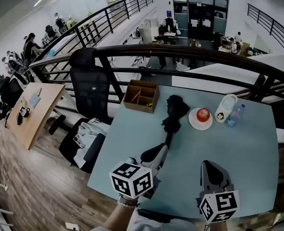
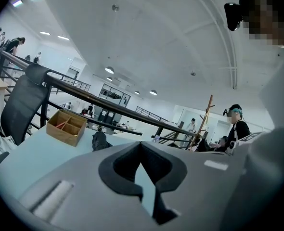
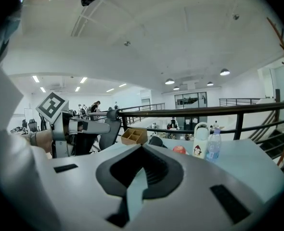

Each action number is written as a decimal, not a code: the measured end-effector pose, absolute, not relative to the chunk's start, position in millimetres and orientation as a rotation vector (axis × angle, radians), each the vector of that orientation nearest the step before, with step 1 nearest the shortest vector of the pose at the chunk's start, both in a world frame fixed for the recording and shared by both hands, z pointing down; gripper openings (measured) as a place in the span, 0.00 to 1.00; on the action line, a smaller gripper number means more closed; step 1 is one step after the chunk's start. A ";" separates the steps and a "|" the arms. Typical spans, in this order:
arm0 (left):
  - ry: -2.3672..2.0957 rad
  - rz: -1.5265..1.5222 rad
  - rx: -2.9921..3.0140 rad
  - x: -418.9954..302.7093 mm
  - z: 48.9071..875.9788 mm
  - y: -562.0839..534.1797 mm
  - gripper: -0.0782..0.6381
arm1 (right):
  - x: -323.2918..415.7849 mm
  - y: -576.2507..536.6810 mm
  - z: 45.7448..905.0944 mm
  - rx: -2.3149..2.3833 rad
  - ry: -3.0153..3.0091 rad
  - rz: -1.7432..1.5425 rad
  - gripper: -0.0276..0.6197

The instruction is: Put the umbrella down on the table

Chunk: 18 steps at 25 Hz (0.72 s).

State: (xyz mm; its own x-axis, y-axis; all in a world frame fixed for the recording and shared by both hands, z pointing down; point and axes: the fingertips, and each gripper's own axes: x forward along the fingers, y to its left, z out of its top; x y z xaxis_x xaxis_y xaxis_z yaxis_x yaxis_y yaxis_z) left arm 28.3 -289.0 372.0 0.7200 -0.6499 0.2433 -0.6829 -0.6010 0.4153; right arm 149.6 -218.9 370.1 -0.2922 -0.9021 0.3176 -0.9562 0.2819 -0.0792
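Table (image 1: 238,148) pale and broad, bare over its near half. Umbrella (image 1: 174,110) black, folded, lying flat mid-table between box (image 1: 141,96) and plate (image 1: 192,121), shaft running back toward left gripper (image 1: 157,153). Task judged done; nothing left but drawing away. Left gripper clenched on nothing, tip near the handle end, contact not clear. Right gripper (image 1: 205,165) likewise pinched together, empty, by the near edge. Open room to the right and between both grippers; clutter only along the far edge, under the railing (image 1: 190,52).
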 end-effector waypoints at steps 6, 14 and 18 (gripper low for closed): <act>-0.976 0.072 2.498 18.0 356.2 -261.3 0.12 | 132.6 -201.1 359.7 1.752 -2.327 0.344 0.04; -0.978 0.076 2.515 -12.8 350.1 -223.9 0.12 | 89.8 -170.2 350.4 1.722 -2.363 0.323 0.04; -1.002 0.103 2.551 -22.2 346.6 -210.6 0.12 | 79.6 -164.9 348.3 1.709 -2.376 0.300 0.04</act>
State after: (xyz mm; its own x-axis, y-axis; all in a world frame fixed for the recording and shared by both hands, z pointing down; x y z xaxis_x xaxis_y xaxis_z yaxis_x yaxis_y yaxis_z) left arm -22.2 -210.6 346.6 0.7410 -0.6382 0.2088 -0.6673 -0.6652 0.3350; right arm 79.6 -164.9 348.3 -0.3119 -0.9087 0.2773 -0.9492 0.3111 -0.0482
